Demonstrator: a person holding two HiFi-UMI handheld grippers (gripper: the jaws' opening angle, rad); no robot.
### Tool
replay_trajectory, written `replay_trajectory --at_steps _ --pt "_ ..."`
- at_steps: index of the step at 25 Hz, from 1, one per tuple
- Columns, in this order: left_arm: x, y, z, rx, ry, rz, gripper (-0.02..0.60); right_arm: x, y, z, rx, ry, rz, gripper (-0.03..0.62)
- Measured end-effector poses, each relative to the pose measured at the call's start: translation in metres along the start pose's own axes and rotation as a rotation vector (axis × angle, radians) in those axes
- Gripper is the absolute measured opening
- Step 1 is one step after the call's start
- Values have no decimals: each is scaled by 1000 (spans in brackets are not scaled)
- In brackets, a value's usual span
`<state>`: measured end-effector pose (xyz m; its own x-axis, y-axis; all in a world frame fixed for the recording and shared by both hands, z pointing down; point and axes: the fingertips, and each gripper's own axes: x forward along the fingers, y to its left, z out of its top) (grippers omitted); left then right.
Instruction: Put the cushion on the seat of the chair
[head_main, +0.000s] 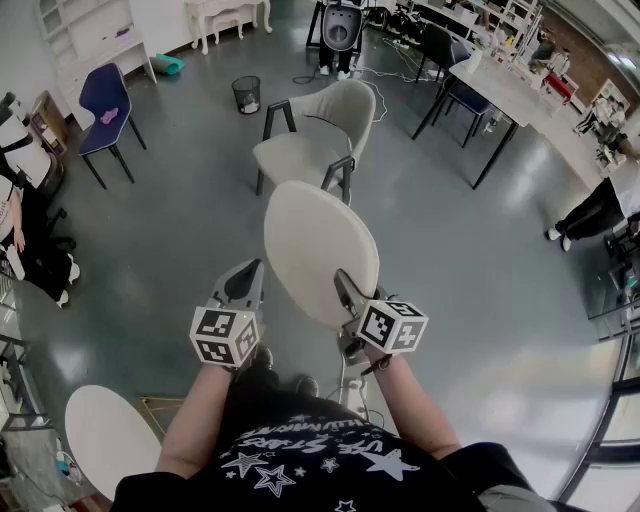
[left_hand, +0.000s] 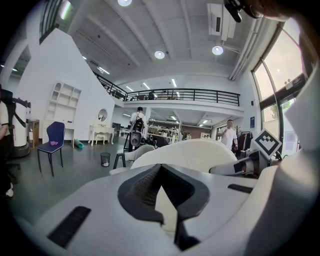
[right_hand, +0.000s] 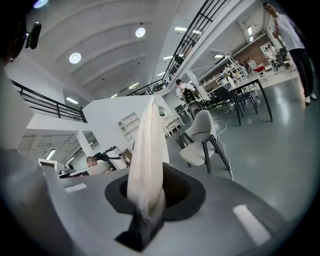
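Far left in the head view, a seated person (head_main: 22, 235) is cut off by the frame edge. Down at the lower left a second pale pad (head_main: 105, 440) lies on the floor (head_main: 180, 230), its right side hidden behind your arm.

Your left hand-held gripper (head_main: 252, 272) sits just beside the left rim of the cushion (head_main: 315, 240). In the left gripper view its jaws stand narrow (left_hand: 160, 167), with a pale wedge showing between the pads. Whether that is the rim nipped there or only seen through the gap is hard to make out. The cushion (left_hand: 195, 152) bulges up behind those jaws and blocks nearly all of the chair from that view.

The cushion hangs in the air between your two hands, tilted, its far end overlapping the chair's (head_main: 310, 145) near armrest. The seat is bare, and the cushion is not on it.

Your right hand-held gripper (head_main: 345, 282) is clamped on the cushion's lower right rim. In the right gripper view the pale edge (right_hand: 147, 160) stands up out of the closed pads (right_hand: 150, 195) and hides what lies straight ahead. The chair (right_hand: 200, 137) shows just to its right.

Around you there's a blue chair (head_main: 105, 95) far left, a wastebasket (head_main: 246, 94) behind the target chair, a long surface (head_main: 510, 85) at upper right, and another person (head_main: 600, 205) half cut off at the right edge.
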<state>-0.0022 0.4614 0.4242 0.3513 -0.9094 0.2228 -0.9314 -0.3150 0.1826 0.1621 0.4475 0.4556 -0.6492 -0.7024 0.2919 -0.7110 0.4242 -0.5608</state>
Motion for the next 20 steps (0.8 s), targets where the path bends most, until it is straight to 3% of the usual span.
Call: replay_trajectory --at_steps 5,20 --pt "-3 -3 15 1 -27 -2 9 1 11 11 -38 -6 13 60" --pt "-5 -14 3 21 -14 10 9 -13 10 0 -28 -14 37 60"
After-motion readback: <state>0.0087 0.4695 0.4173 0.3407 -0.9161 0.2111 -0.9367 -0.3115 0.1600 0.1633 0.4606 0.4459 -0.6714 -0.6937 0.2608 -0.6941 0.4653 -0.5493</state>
